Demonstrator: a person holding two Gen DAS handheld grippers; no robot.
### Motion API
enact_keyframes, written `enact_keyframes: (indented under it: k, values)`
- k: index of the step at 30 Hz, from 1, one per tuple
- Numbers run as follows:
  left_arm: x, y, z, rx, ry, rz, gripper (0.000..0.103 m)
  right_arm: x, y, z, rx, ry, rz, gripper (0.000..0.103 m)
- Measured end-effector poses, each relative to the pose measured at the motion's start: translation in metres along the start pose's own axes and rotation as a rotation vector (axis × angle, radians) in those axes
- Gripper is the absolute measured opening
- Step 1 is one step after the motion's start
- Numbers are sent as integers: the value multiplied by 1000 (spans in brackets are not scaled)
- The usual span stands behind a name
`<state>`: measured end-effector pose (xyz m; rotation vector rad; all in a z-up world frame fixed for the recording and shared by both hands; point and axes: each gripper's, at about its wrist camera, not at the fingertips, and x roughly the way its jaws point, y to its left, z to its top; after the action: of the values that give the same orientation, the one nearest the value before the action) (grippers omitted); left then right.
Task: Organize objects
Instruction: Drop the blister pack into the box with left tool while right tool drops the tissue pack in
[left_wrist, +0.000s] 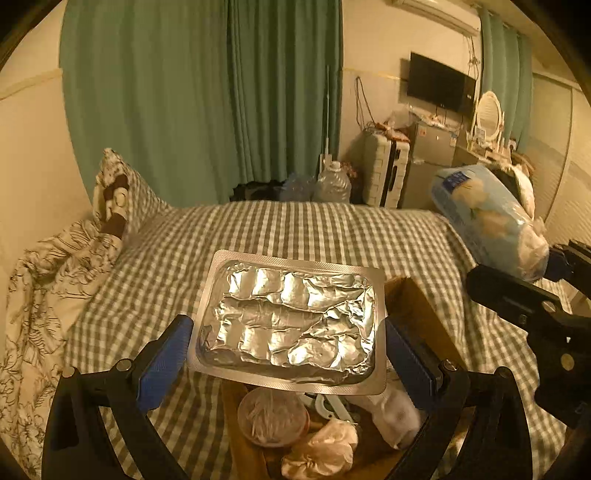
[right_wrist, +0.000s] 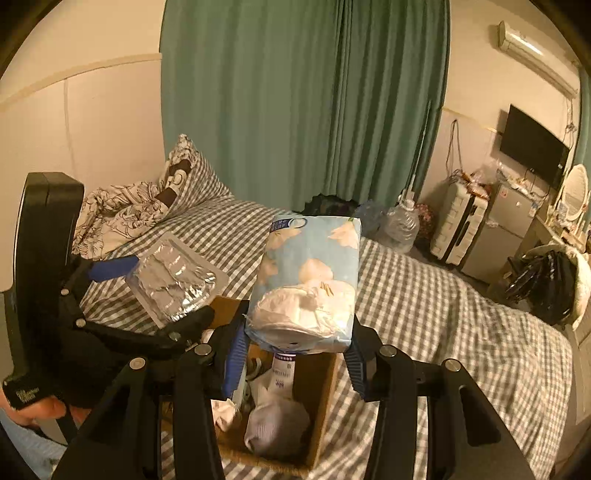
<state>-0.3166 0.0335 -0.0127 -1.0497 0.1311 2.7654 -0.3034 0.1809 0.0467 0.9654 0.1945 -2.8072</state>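
Cardboard box (right_wrist: 325, 373) on checked bedspread (right_wrist: 424, 295), open-topped, taken as landmark. Already inside box: round tub of pale strands (left_wrist: 272, 416), crumpled tissue (left_wrist: 325, 446), white bundle (right_wrist: 277, 428), bottle with printed label (right_wrist: 282, 373), other small bits too dim to name.

Left gripper (left_wrist: 288, 332) clenched on foil blister sheet (left_wrist: 291, 321), pinched by both side edges, held level above box's left half, not yet lowered.

Right gripper (right_wrist: 295, 354) clamped on blue tissue pack (right_wrist: 310, 280) at its near end, pack held above box's middle, far end angled up and away from box.

Judged: well along. Several items boxed, two more in the air over it. Left to do: lower and release both. No loose items seen on bedspread around box.
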Motion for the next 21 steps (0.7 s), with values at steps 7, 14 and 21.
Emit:
enact_keyframes:
  k: [7, 14, 21]
  values:
    - [43, -4, -20, 28, 75, 8, 102, 54, 0, -19, 8, 97, 23, 46]
    - [53, -9, -30, 62, 85, -3, 103, 74, -5, -30, 44, 137, 27, 52]
    - [40, -15, -31, 102, 64, 22, 103, 63, -11, -28, 77, 114, 6, 72]
